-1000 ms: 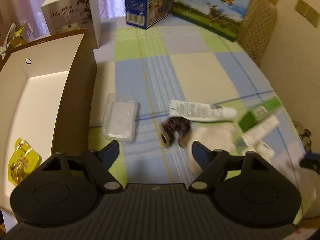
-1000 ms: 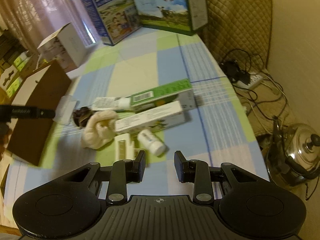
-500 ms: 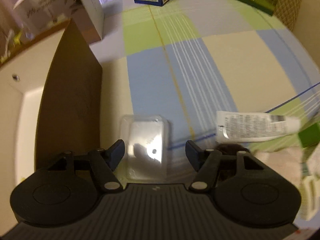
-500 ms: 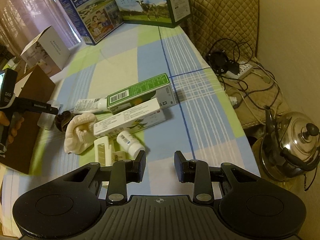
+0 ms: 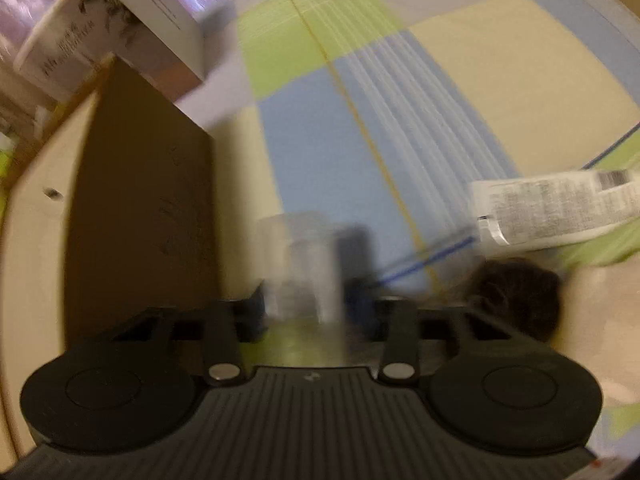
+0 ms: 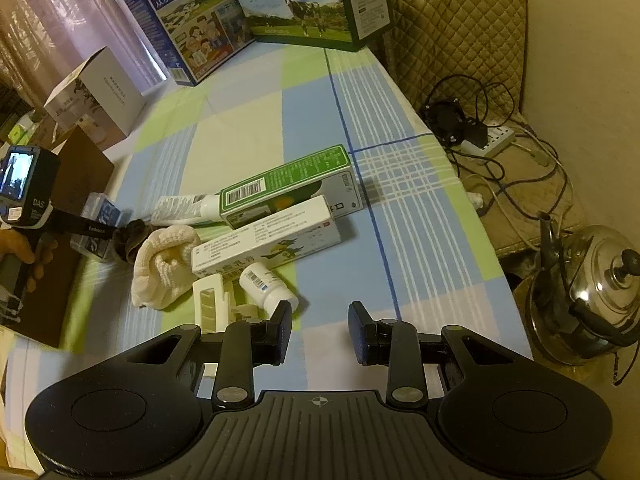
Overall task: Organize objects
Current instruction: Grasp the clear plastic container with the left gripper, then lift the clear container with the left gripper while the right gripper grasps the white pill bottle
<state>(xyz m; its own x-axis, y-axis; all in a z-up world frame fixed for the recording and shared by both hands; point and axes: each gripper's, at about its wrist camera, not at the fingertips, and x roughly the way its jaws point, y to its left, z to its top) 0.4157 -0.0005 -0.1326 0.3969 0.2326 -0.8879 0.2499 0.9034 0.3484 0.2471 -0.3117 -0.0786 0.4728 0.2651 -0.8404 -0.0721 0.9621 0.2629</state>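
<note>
1. Left wrist view: the left gripper (image 5: 306, 306) has just closed its jaws on the clear rectangular plastic case (image 5: 308, 272), which half a second ago lay flat between wide-open fingers. The case is blurred, translucent, and sits on the checked tablecloth (image 5: 460, 92) beside the brown cardboard box wall (image 5: 144, 216). The white printed tube (image 5: 556, 210) lies to the right.
2. Right wrist view: only here do the green carton (image 6: 288, 188), white carton (image 6: 266, 244), cream towel (image 6: 162, 264) and white pill bottle (image 6: 266, 284) show. The right gripper (image 6: 319, 334) is nearly closed, as before, and holds nothing.
</note>
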